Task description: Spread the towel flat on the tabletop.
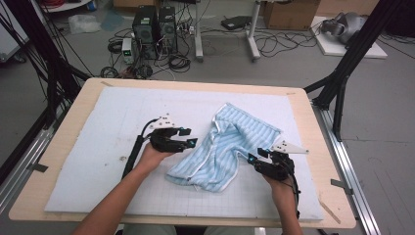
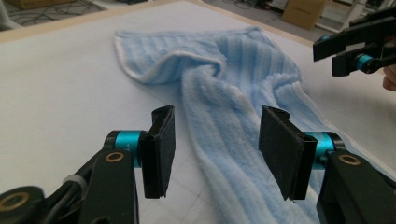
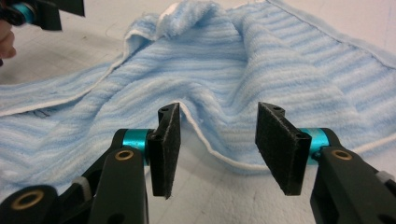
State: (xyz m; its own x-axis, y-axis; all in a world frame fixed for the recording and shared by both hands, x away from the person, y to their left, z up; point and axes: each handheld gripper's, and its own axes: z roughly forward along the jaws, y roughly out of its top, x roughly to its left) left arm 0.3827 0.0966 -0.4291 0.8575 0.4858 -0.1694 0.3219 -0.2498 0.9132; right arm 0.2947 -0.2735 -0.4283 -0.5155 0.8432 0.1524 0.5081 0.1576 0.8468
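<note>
While both grippers (image 1: 188, 137) (image 1: 254, 155) gape empty, the ribbed, fluffy blue towel (image 1: 226, 147) lies rumpled.

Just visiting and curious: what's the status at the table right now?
Left gripper open, at towel's left edge. Right gripper open, at its right edge. Blue striped towel lies crumpled on the white mat, unheld. Nothing in the way.

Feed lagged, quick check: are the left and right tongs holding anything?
Left tongs: open, holding nothing, blue towel between jaws.
Right tongs: open, holding nothing.
</note>
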